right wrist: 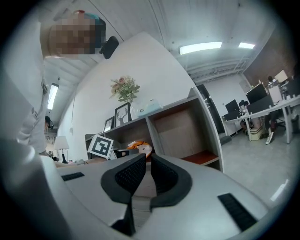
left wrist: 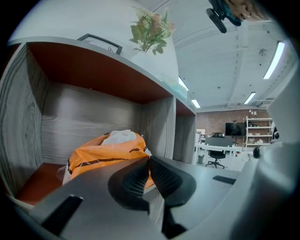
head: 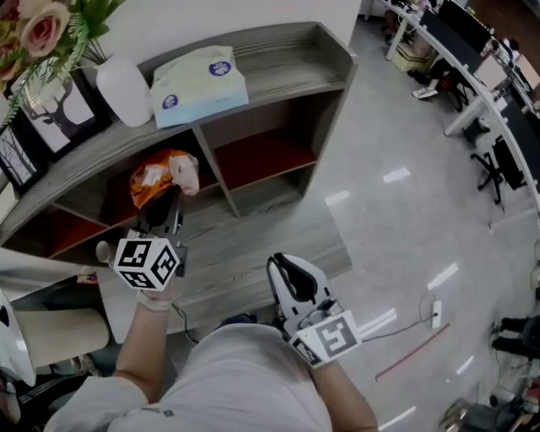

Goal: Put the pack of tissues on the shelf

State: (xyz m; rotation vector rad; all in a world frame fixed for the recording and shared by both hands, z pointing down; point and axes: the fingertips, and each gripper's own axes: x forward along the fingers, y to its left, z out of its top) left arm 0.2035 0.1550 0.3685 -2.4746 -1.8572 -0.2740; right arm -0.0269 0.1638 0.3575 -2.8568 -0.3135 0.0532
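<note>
An orange and white pack [head: 157,179] lies in the middle compartment of the grey wooden shelf [head: 287,66]. In the left gripper view the orange pack [left wrist: 101,152] rests on the compartment's red floor. My left gripper [head: 168,196] is right in front of the pack, with its jaws shut and nothing between them [left wrist: 149,160]. A white and blue tissue pack [head: 199,84] lies on the shelf's top board. My right gripper [head: 283,265] hangs lower and to the right, over the floor, shut and empty [right wrist: 147,158].
On the top board stand a white rounded jar [head: 124,89], picture frames [head: 57,114] and flowers [head: 40,25]. A compartment with a red floor [head: 263,156] lies to the right of the pack. Desks and chairs [head: 489,93] stand far right. A cable [head: 412,325] lies on the floor.
</note>
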